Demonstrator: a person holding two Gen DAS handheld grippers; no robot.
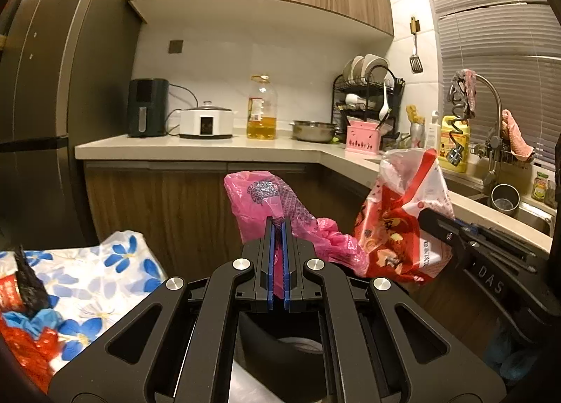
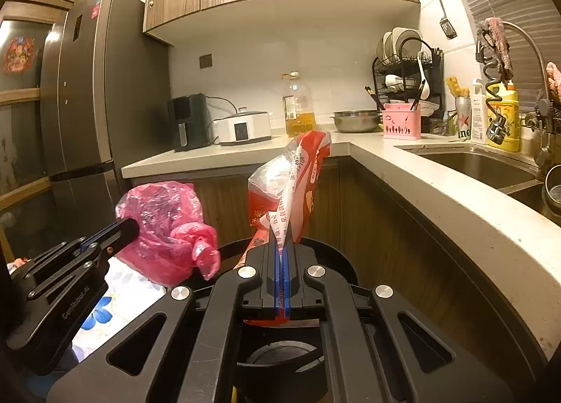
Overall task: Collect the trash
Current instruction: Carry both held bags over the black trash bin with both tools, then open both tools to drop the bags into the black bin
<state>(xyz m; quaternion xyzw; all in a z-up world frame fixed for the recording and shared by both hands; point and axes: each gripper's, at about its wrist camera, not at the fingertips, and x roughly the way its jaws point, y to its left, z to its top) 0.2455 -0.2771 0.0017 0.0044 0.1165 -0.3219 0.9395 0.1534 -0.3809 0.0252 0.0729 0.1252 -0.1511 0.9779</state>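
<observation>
Pink bag (image 1: pixel 261 205): clamped in left gripper (image 1: pixel 278 224).
Red bag (image 2: pixel 291 185): clamped in right gripper (image 2: pixel 282 245).
Advice: keep both grips tight over black bin (image 2: pixel 336 259).

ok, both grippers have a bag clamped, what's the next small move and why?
Probably lower both over the round black bin and release. The left gripper pinches the crumpled pink plastic bag, the right gripper the red-and-white printed plastic bag; the bin's rim shows just beneath them.

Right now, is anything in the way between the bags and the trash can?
Nothing visible. The pink bag in the left gripper and the red-and-white bag in the right gripper hang just above the black bin.
</observation>
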